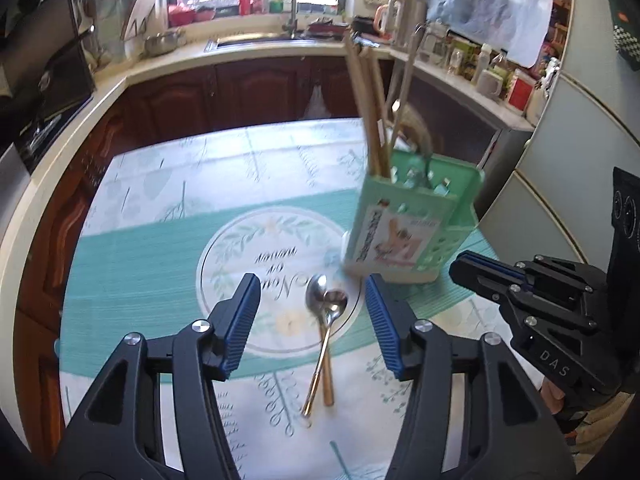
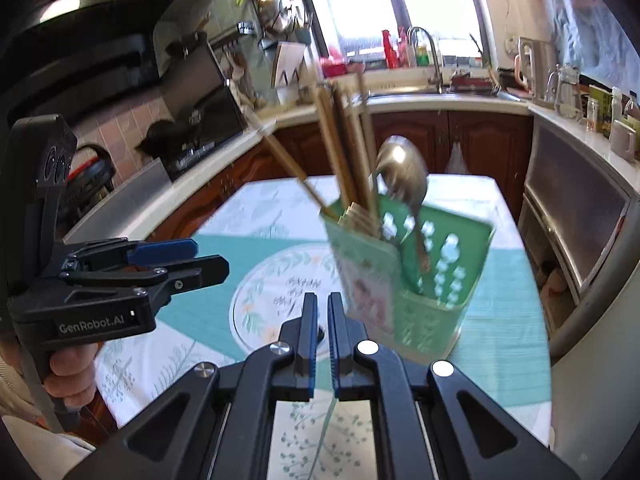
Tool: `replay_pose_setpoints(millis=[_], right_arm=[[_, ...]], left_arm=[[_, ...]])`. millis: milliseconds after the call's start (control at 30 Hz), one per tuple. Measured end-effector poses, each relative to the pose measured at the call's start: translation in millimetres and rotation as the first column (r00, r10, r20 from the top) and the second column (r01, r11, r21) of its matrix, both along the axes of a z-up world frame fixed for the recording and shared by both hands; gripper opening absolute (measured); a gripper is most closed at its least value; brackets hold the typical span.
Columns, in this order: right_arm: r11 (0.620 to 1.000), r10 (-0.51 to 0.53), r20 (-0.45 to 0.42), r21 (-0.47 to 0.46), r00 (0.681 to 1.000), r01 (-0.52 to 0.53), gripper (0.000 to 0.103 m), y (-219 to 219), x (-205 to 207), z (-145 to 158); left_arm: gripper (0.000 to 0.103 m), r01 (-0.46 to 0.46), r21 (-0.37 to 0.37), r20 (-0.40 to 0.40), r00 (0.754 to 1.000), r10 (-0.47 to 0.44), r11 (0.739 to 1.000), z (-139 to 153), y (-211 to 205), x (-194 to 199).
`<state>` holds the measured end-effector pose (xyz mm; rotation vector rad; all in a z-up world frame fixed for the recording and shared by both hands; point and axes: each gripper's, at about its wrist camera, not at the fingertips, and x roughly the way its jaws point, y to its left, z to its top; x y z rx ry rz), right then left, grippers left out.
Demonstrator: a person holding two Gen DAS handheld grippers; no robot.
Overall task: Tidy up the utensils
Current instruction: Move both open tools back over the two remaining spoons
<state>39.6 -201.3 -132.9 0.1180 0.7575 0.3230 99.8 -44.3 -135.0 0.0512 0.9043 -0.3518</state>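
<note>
Kitchen counters are wrapping around a table (image 1: 168, 184) that is wearing a pale cloth with a teal band and a round leaf emblem. Nearest the left wrist camera, the left gripper (image 1: 312, 300) is standing with its jaws well apart and nothing between the blue pads; it is pointing down at the cloth. Just beyond its tips, two spoons (image 1: 326, 320) are lying on the emblem, one crossing the other, bowls toward the far side and handles running back toward the camera. No pad is touching them. To the right, the right gripper (image 1: 464, 270) is hovering beside the holder (image 1: 404, 232), its pads nearly together and gripping nothing. A hand is showing under its body in the lower corner.

In the right wrist view that same gripper (image 2: 322, 308) is showing only a thin slit between its pads, with nothing in it. The green perforated holder (image 2: 420, 280) is standing just past it on the teal band, looking tilted and blurred. Chopsticks (image 2: 352, 152) and a metal ladle (image 2: 402, 176) are sticking up out of it. At the left edge the left gripper (image 2: 208, 258) is appearing side-on, with a hand (image 2: 72, 372) wrapping its grip.

Farther back, dark wooden cabinets, a sink with a tap (image 1: 290, 4) and a bright window are filling the wall.
</note>
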Motion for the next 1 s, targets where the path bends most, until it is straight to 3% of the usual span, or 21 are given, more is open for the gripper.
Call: replay_pose_setpoints(millis=[100,200,433,500,600,933,1000], right_arm=[[0.999,-0.005,-0.035,-0.037,0.999,0.004,0.005,9.7,-2.1,-13.2],[1.0,-0.014,-0.091,-0.016,0.996,0.012,0.005,12.5,-2.0,-28.1],[0.999,-0.039,-0.2,0.025,0.979,0.044,0.005,13.3,1.0,-59.7],[0.998,-0.031,-0.218,0.043,0.975,0.042,0.005,13.4,1.9,-65.4],[0.998,-0.028,-0.229,0.053,0.973,0.041,0.005,13.1,2.3,-70.8],[0.99,-0.04,-0.258,0.12,0.965,0.073,0.005,-2.8,4.1,-83.5],[0.989,-0.038,-0.257,0.128,0.966,0.073,0.005,-5.7,3.3,-83.9]], left_arm=[[0.053,-0.004,0.056,-0.033,0.999,0.006,0.998,-20.0,9.4,-3.6],[0.053,0.021,0.09,-0.076,0.997,-0.014,0.996,-38.3,11.9,-6.7],[0.05,0.109,0.116,-0.202,0.976,-0.084,0.987,-74.5,-23.6,2.2],[0.039,0.123,0.115,-0.235,0.968,-0.093,0.986,-81.0,-31.4,5.4],[0.031,0.128,0.126,-0.278,0.957,-0.089,0.984,-97.1,-38.0,11.6],[0.016,0.13,0.126,-0.377,0.923,-0.074,0.983,-122.4,-46.4,25.1],[0.01,0.128,0.129,-0.383,0.921,-0.07,0.983,-123.7,-46.5,26.6]])
